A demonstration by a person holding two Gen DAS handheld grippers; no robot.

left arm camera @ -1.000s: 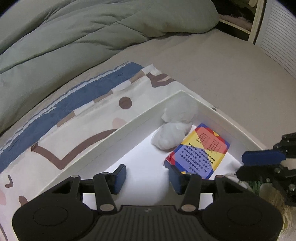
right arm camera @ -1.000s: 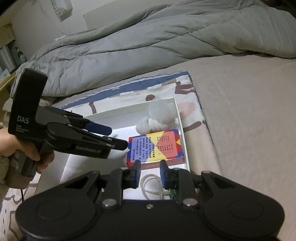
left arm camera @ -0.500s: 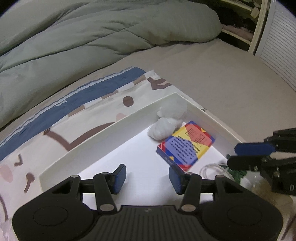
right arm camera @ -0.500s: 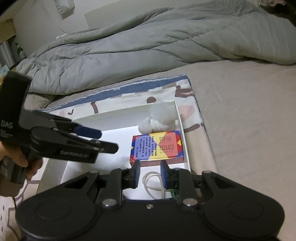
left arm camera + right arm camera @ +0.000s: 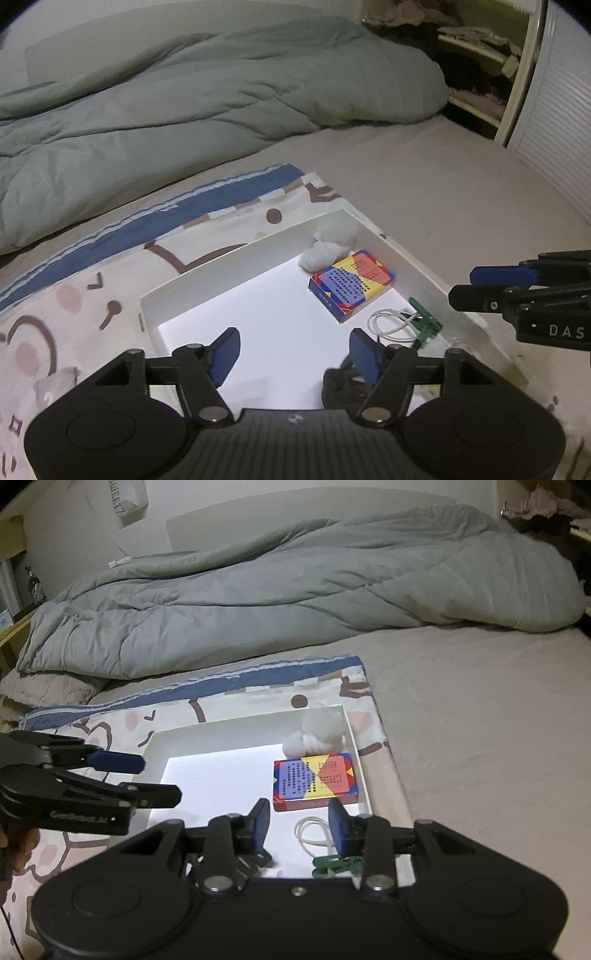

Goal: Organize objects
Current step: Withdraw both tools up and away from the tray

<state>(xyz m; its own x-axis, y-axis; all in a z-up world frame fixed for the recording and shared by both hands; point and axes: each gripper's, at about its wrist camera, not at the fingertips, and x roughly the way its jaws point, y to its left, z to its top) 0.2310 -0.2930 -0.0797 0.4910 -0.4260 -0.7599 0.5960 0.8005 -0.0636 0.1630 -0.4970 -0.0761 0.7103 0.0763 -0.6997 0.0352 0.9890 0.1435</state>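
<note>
Your left gripper point(image 5: 293, 354) hangs over the near half of the white tray point(image 5: 236, 258), its jaws opening with nothing between them but bare tray floor. Your right gripper point(image 5: 299, 821) hovers over the tray's near right corner, jaws also opening and released, gripping nothing; the white cord point(image 5: 310, 832) shows on the tray floor in the gap between them. In the left wrist view the colourful card box point(image 5: 351, 286) lies flat toward 1 o'clock, with the white cotton wad point(image 5: 328, 245) just beyond it, touching the box and tucked into the far corner. The cord loops at the box's near side, beside the green clip point(image 5: 424, 323) at 2 o'clock, close to the tray's right wall. A dark object point(image 5: 340, 384) sits partly hidden behind your left gripper's right finger. The tray rests on a patterned cloth point(image 5: 110, 280) spread over the bed point(image 5: 443, 192), with a grey duvet point(image 5: 184, 110) bunched at 12 o'clock.
</note>
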